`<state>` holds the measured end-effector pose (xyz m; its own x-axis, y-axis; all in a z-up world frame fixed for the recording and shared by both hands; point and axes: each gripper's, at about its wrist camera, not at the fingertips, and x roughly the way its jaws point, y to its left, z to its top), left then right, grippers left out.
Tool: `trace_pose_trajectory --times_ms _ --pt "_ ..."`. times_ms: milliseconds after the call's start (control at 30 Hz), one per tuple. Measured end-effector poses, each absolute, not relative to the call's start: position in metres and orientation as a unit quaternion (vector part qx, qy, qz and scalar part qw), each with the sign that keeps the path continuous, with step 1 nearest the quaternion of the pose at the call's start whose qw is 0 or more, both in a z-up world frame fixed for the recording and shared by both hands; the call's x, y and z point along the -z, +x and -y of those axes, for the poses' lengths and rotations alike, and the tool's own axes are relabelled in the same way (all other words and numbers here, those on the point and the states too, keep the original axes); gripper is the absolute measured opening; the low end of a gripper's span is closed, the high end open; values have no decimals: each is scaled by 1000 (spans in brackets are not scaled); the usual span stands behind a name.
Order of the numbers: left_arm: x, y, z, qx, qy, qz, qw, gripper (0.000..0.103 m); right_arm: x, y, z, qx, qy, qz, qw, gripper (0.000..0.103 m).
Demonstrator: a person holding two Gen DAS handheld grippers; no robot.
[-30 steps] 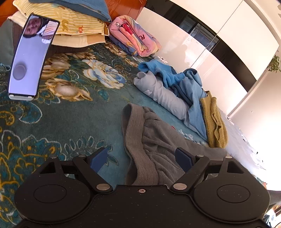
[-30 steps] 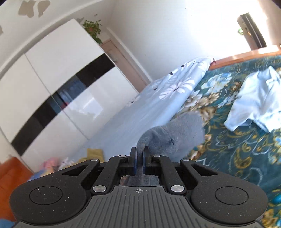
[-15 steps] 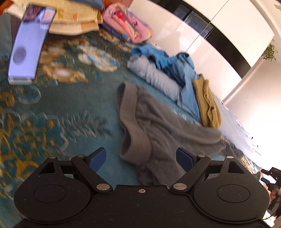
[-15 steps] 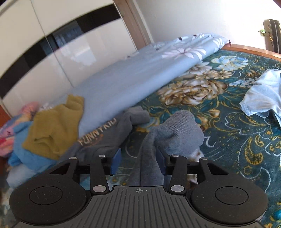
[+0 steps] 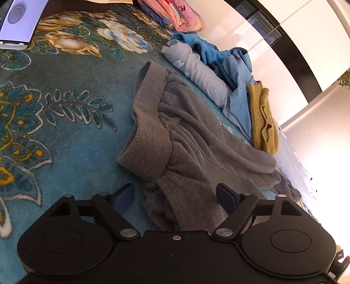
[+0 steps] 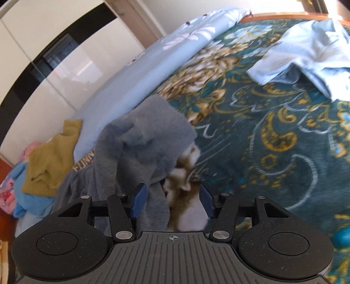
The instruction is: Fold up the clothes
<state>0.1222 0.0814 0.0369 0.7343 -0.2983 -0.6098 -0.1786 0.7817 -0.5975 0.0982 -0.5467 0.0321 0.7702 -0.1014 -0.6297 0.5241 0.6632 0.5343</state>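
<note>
A grey knit garment (image 5: 186, 135) with a wide ribbed band (image 5: 151, 122) lies crumpled on the teal floral bedspread (image 5: 65, 135). My left gripper (image 5: 175, 196) hovers low over its near edge. Its jaws are closing, with grey cloth lying between the fingers and neither pad pressing on it. In the right wrist view the same garment's ribbed end (image 6: 153, 131) is heaped up in front of my right gripper (image 6: 172, 197). Those jaws are opening; a fold of grey cloth hangs loose beside the left pad, no longer pinched.
A pile of blue and pale grey clothes (image 5: 218, 56) with a mustard garment (image 5: 262, 118) lies beyond. A pink folded blanket (image 5: 181, 15) and a propped phone (image 5: 17, 19) sit further back. A light blue shirt (image 6: 306, 50) lies to the right, a floral sheet (image 6: 153, 65) along the wardrobe side.
My right gripper opened, let go of the grey cloth and sank toward the bed. My left gripper came down closer to the ribbed band and its jaws narrowed a little.
</note>
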Motion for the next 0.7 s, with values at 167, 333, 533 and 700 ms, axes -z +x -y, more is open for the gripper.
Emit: trace_pose_trajectory --times_ms 167,333,533,700 --pt "-39 134 -74 30 -308 -369 876 74 -19 128 542 166 376 -288 865 50" --pt "-40 141 -67 26 -304 -366 879 67 -16 147 537 148 397 -287 859 19" --pt "-47 141 -76 25 -326 -349 878 17 -42 128 533 161 393 -247 871 5" --pt "-81 126 -84 43 -316 -295 901 12 -88 83 541 173 382 -182 889 4"
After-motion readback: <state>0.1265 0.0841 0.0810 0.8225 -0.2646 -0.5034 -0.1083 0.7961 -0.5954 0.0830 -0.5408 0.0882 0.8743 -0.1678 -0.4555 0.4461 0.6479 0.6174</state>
